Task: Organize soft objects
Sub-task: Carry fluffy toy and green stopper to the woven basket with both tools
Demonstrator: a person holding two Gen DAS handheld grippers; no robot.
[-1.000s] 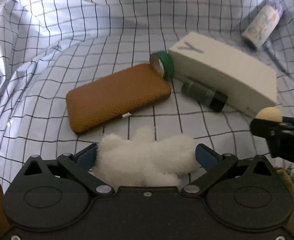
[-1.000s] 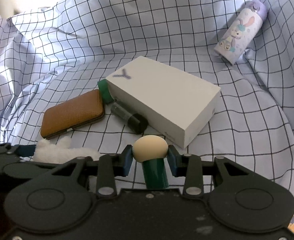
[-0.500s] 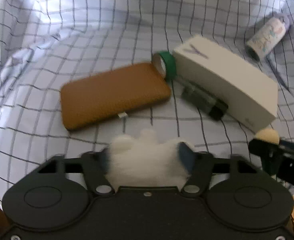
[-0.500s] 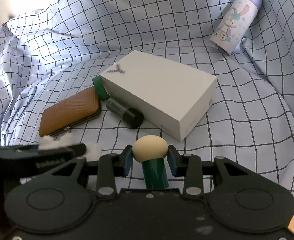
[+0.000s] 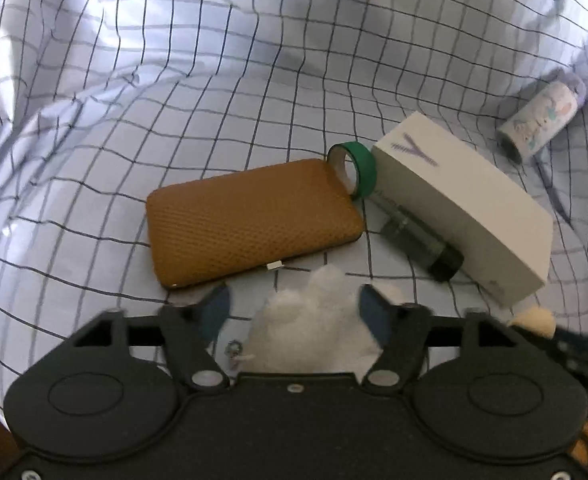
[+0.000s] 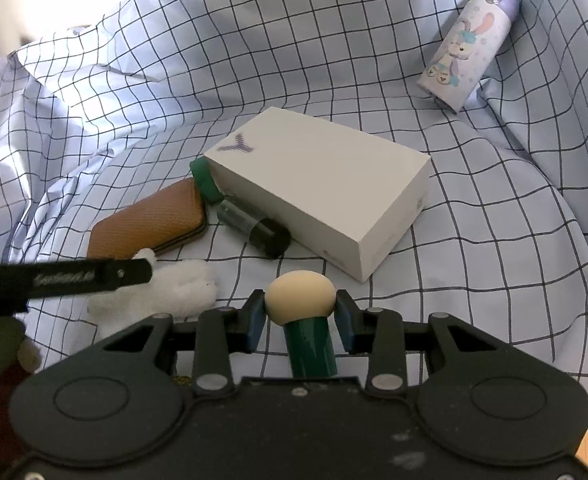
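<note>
A white fluffy plush (image 5: 314, 328) lies on the checked cloth between the fingers of my left gripper (image 5: 294, 310). The jaws stand open, with a gap to the plush on the left side. The plush also shows in the right wrist view (image 6: 174, 292), under the left gripper's finger (image 6: 74, 278). My right gripper (image 6: 299, 314) is shut on a cream makeup sponge with a green handle (image 6: 300, 294), held just above the cloth. The sponge's tip shows in the left wrist view (image 5: 534, 318).
A brown textured case (image 5: 250, 220), a green tape roll (image 5: 358, 170), a dark tube (image 5: 422, 240) and a white box (image 5: 466, 204) lie ahead in a row. A printed lilac bottle (image 6: 470, 38) lies far right. Rumpled checked cloth (image 6: 494, 220) covers everything.
My left gripper closed on the plush half a second ago, then opened and let it go. Its view has risen and pulled back. The right gripper kept hold of the sponge, shifting slightly.
</note>
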